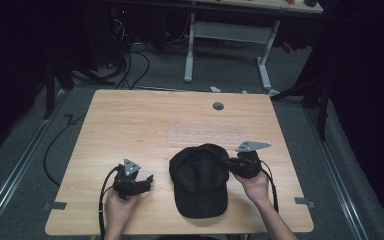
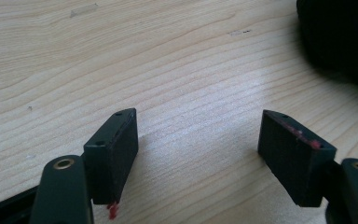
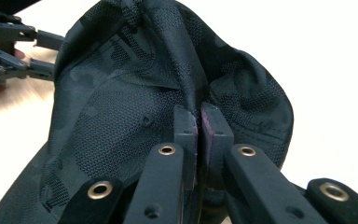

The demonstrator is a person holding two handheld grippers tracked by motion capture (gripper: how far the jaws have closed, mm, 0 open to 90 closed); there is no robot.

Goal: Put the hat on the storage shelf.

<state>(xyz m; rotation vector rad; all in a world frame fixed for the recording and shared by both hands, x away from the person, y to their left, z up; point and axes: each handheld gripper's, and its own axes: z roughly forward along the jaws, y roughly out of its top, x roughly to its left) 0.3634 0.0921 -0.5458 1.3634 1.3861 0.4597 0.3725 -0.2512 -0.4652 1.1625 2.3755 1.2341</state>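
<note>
Black cap (image 1: 200,180) lies on the near half of the wooden table (image 1: 145,120), roughly centred between the two hands, brim toward the person, crown away. Fabric is a woven mesh-like weave with a faint tone-on-tone camo pattern, soft and creased; the brim looks flat and stiff.

Right gripper (image 1: 230,163) comes in at the crown's right side. In the right gripper view its jaws are pressed together on a pinched ridge of the cap (image 3: 121,116) fabric, pads nearly meeting, cloth bunching up into a fold above them. Right gripper (image 3: 199,122) pads show a reddish face at the seam.

Left gripper (image 1: 147,181) rests on the table left of the cap, apart from it, held in the left hand (image 1: 120,207). In its own view the left gripper (image 2: 198,137) has its jaws spread wide with bare wood grain between them; blocky black pads, rectangular. Dark shape at top right there is probably the cap (image 2: 340,37) edge, too dark to be sure.

Table top is pale laminate with straight grain, round grommet hole (image 1: 218,106) near the far edge.
</note>
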